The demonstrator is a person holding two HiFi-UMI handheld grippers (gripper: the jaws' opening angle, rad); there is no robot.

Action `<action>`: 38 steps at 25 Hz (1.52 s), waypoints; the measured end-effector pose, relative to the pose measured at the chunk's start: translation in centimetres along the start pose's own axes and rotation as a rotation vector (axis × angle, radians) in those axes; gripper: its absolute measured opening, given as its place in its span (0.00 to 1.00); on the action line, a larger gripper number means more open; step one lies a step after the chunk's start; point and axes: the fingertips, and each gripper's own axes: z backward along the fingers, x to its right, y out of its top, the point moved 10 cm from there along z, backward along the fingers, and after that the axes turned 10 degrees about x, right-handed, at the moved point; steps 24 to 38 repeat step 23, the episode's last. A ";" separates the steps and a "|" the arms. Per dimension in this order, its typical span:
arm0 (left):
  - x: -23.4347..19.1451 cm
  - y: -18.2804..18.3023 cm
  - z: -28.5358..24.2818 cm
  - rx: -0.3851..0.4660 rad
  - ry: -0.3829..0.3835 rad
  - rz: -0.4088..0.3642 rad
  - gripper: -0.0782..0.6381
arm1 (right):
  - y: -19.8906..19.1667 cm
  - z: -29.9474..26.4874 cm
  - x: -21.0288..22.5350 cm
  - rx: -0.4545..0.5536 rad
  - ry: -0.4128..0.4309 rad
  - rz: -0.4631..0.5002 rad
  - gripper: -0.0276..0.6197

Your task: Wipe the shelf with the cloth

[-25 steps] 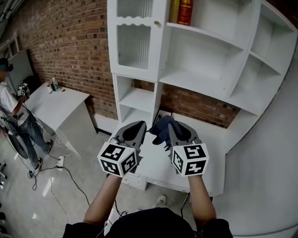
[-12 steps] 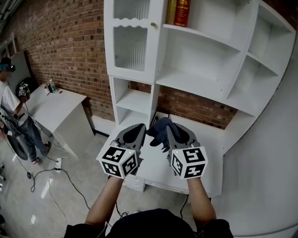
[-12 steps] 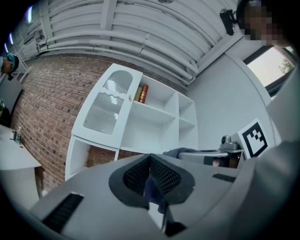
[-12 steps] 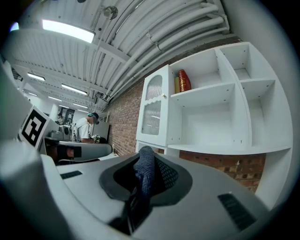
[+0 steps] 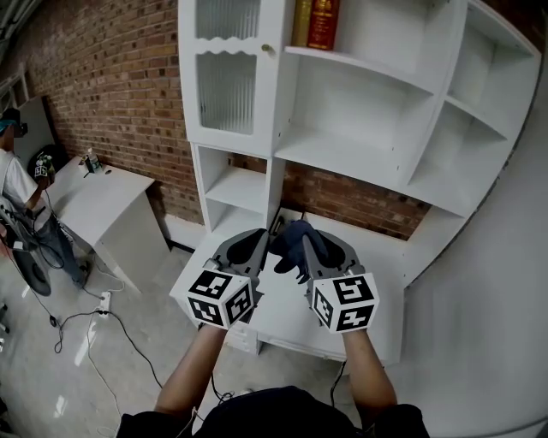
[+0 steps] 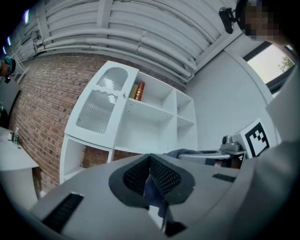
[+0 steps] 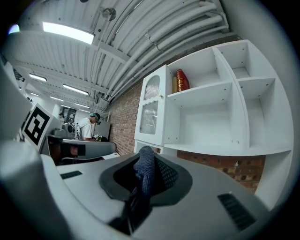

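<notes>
Both grippers, seen from the head and along their own jaws. The right gripper (image 5: pixel 313 242) is clamped on the cloth (image 5: pixel 293 243), a dark blue knit. In the right gripper view the cloth stands up as a fold between the two pads, and in the head view it bunches at the jaw tips. The left gripper (image 5: pixel 256 236) is just beside it, with its jaws brought together at the tips. A bluish sliver shows between its pads in the left gripper view; whether this is cloth cannot be told. The two grippers sit side by side in the air over a white desk (image 5: pixel 390 257), in front of and lower than the shelf (image 5: pixel 342 158), and the cloth is apart from every board of it. The shelf is a white unit of open compartments that curves round to the right. At its left is a door (image 5: pixel 225 81) of ribbed glass with a small knob. Two books (image 5: pixel 313 21), one gold and one red, stand upright in the top compartment beside that door. A brick wall (image 5: pixel 103 77) runs behind the unit and off to the left, and a plain grey wall (image 5: pixel 514 282) closes the right side. At far left a person (image 5: pixel 15 184) stands at a white table (image 5: pixel 94 192) carrying small items too small to identify. Cables (image 5: pixel 120 316) trail over the pale glossy floor (image 5: pixel 51 376). The ceiling (image 7: pixel 122 28) is ribbed white, with pipes and strip lights (image 7: pixel 70 33).
</notes>
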 end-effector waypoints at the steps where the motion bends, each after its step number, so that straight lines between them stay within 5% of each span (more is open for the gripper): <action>1: 0.3 -0.1 -0.1 -0.002 -0.002 -0.001 0.13 | 0.0 0.1 0.2 -0.001 0.001 0.002 0.14; 38: 2.4 -0.8 -0.2 -0.007 0.039 -0.003 0.13 | -0.6 1.4 1.4 0.007 0.037 -0.012 0.14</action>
